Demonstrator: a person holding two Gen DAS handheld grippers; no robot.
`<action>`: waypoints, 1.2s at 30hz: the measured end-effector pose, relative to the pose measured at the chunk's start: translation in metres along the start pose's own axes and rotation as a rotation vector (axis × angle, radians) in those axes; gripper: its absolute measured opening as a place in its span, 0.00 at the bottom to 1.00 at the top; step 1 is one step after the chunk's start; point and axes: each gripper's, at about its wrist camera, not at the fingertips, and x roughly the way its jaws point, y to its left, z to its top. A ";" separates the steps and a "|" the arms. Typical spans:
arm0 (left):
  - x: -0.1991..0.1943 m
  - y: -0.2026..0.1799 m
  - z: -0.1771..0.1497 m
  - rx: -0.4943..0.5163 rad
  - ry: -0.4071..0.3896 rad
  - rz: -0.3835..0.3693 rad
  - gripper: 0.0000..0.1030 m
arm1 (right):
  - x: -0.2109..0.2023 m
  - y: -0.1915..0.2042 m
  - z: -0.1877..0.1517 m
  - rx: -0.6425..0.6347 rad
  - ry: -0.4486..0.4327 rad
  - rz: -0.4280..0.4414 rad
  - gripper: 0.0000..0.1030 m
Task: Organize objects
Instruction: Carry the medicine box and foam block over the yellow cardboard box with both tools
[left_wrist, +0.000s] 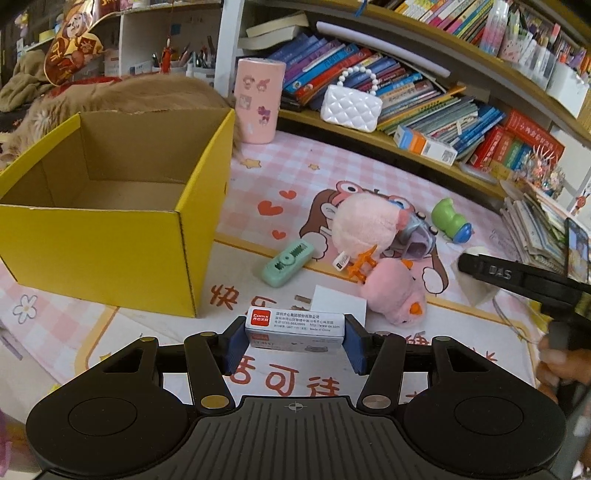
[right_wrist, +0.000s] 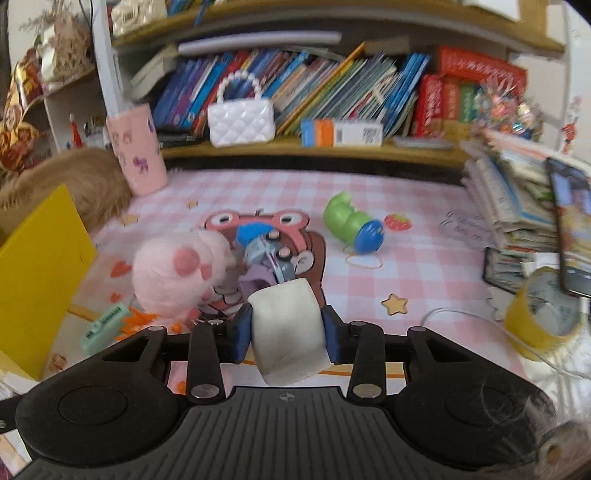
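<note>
staple box: small white box w/ red logo (left_wrist: 294, 325), clamped end to end in my left claw (left_wrist: 294, 345), off the desk; I grip it by the short ends so the label side faces up and it can drop flat.
tape roll: pale roll (right_wrist: 286, 328) pinched across its width by my right claw (right_wrist: 287, 338), pads on both flat faces; looks lifted clear of the desk. Squeezing the faces keeps it from rolling out, I reckon.
yellow box: open carton (left_wrist: 110, 229) on my left, near the staple box, nothing visible inside. Likely the drop spot for both, so I've got each claw loaded before heading over.
left on the desk: two pink plush toys (left_wrist: 364, 225) touching each other, mint green gadget (left_wrist: 288, 263) just beside them, orange plastic bit (left_wrist: 364, 264) between them, grey-purple toy (right_wrist: 267, 262) against the plush, green and blue toy (right_wrist: 352, 223) apart to the right.
desk: pink checked cartoon mat (right_wrist: 424, 229) covers it.
not mine to move, imo: pink cup (left_wrist: 258, 101), white purse (right_wrist: 241, 118) on the bookshelf (right_wrist: 314, 149), yellow tape ring (right_wrist: 543, 317) far right.
risk: roll is smooth, may slip if I tilt.
</note>
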 end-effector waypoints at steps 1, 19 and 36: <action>-0.002 0.003 0.000 0.000 -0.005 -0.007 0.51 | -0.009 0.003 -0.001 0.006 -0.013 -0.008 0.35; -0.062 0.119 -0.011 0.053 -0.070 -0.044 0.51 | -0.088 0.152 -0.061 0.039 0.065 0.074 0.34; -0.108 0.235 -0.034 0.071 -0.094 0.023 0.51 | -0.122 0.289 -0.110 0.008 0.108 0.127 0.34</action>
